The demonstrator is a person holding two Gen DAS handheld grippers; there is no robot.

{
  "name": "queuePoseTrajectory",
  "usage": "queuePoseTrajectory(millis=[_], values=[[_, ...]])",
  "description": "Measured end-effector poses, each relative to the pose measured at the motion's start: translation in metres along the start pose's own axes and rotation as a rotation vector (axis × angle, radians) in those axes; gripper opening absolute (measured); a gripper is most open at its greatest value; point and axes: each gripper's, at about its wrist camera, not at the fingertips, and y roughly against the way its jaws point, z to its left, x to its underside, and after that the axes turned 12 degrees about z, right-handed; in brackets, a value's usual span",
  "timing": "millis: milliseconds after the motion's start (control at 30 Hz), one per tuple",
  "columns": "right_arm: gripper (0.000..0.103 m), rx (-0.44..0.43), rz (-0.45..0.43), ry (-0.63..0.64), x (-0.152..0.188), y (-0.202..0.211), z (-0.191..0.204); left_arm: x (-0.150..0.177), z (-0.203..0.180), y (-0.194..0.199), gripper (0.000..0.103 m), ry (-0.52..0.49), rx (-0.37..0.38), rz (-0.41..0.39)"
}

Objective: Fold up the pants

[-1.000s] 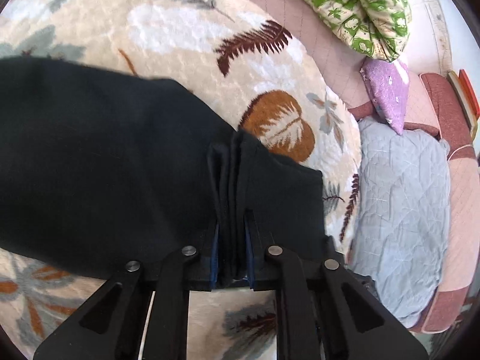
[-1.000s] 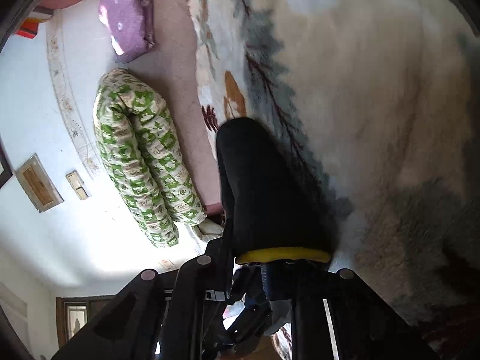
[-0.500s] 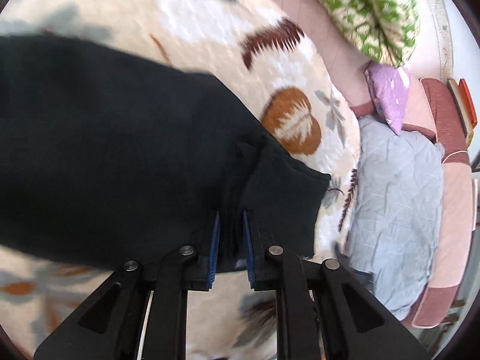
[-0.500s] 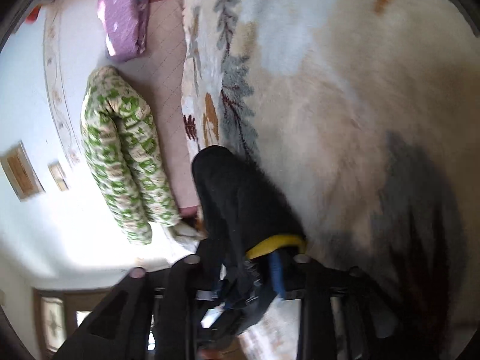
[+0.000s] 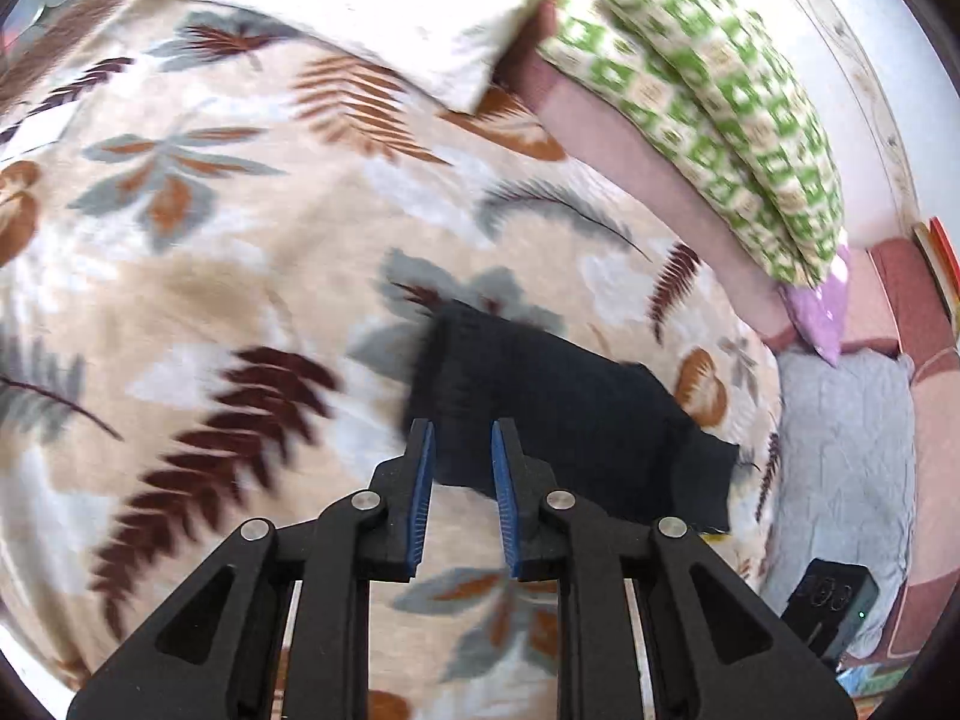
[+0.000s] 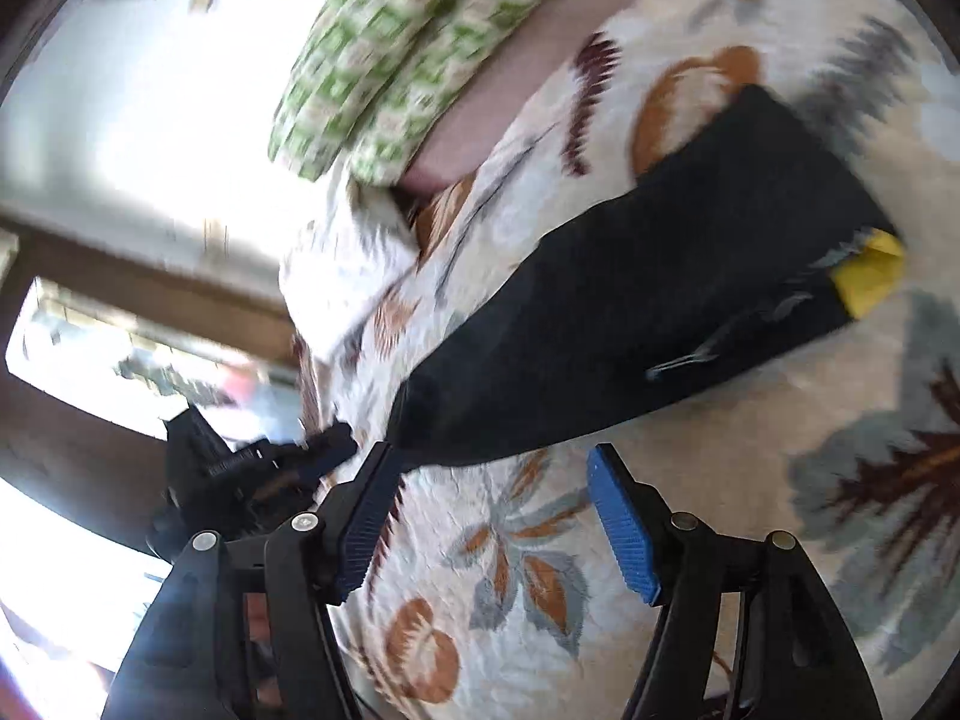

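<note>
The black pants [image 5: 570, 414] lie folded in a narrow strip on the leaf-patterned blanket [image 5: 240, 228]. In the right wrist view the pants [image 6: 660, 324] show a yellow label [image 6: 870, 276] at the far end. My left gripper [image 5: 462, 438] is open and empty, its tips just over the near edge of the pants. My right gripper [image 6: 492, 462] is wide open and empty, just short of the pants' near end. The other gripper [image 6: 240, 468] shows at the left of the right wrist view.
A green patterned pillow [image 5: 720, 96] and a purple cushion [image 5: 822, 318] lie along the pink bed edge. A grey quilted pad [image 5: 840, 468] and a small black device [image 5: 834, 594] sit at the right. A white folded cloth [image 5: 372, 6] lies at the far side.
Both grippers have opened and let go of the pants, which now lie flat on the blanket. Both have pulled back and the views have swung.
</note>
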Motion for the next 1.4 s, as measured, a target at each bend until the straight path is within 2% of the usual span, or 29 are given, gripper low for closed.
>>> queuePoseTrajectory(millis=[67, 167, 333, 433, 533, 600, 633, 700, 767, 800, 833, 867, 900, 1033, 1133, 1167, 1333, 1400], values=[[0.071, 0.098, 0.049, 0.158, 0.002, -0.039, 0.043, -0.006, 0.027, 0.004, 0.017, 0.029, -0.005, -0.001], [0.070, 0.241, 0.059, 0.352, 0.010, -0.088, 0.092, -0.014, 0.062, 0.006, 0.017, 0.069, -0.010, 0.004], [0.071, 0.449, 0.103, 0.577, 0.025, -0.163, 0.138, -0.020, 0.099, -0.001, 0.017, 0.152, 0.046, 0.025], [0.071, 0.562, 0.108, 0.648, 0.031, -0.197, 0.143, -0.023, 0.107, -0.006, 0.017, 0.169, 0.072, 0.037], [0.078, 0.632, 0.141, 0.640, 0.025, -0.225, 0.137, -0.026, 0.106, -0.013, 0.017, 0.159, 0.090, 0.054], [0.079, 0.676, 0.112, 0.687, 0.025, -0.235, 0.137, -0.029, 0.100, -0.019, 0.017, 0.153, 0.108, 0.070], [0.076, 0.689, 0.107, 0.705, 0.024, -0.237, 0.136, -0.031, 0.095, -0.023, 0.017, 0.143, 0.115, 0.079], [0.062, 0.669, 0.071, 0.686, 0.017, -0.233, 0.130, -0.034, 0.082, -0.032, 0.017, 0.119, 0.135, 0.105], [0.043, 0.594, 0.055, 0.634, 0.007, -0.222, 0.121, -0.041, 0.066, -0.046, 0.017, 0.096, 0.171, 0.141], [0.038, 0.570, 0.048, 0.621, 0.004, -0.217, 0.119, -0.044, 0.060, -0.052, 0.019, 0.091, 0.194, 0.162], [0.032, 0.553, 0.037, 0.617, 0.003, -0.210, 0.119, -0.047, 0.054, -0.058, 0.027, 0.086, 0.220, 0.187], [0.031, 0.539, 0.029, 0.619, 0.003, -0.206, 0.119, -0.050, 0.046, -0.066, 0.034, 0.082, 0.257, 0.211], [0.031, 0.526, 0.025, 0.625, 0.005, -0.202, 0.120, -0.053, 0.041, -0.071, 0.036, 0.079, 0.276, 0.222], [0.031, 0.500, 0.027, 0.657, 0.017, -0.195, 0.118, -0.067, 0.028, -0.082, 0.037, 0.086, 0.288, 0.223], [0.031, 0.483, 0.033, 0.653, 0.019, -0.193, 0.114, -0.073, 0.023, -0.090, 0.056, 0.077, 0.310, 0.245], [0.031, 0.473, 0.034, 0.646, 0.018, -0.192, 0.113, -0.074, 0.020, -0.094, 0.056, 0.067, 0.304, 0.257], [0.031, 0.439, 0.036, 0.626, 0.015, -0.191, 0.109, -0.071, 0.003, -0.118, 0.054, 0.024, 0.286, 0.346], [0.031, 0.429, 0.034, 0.618, 0.014, -0.191, 0.107, -0.069, 0.002, -0.126, 0.026, 0.035, 0.281, 0.370]])
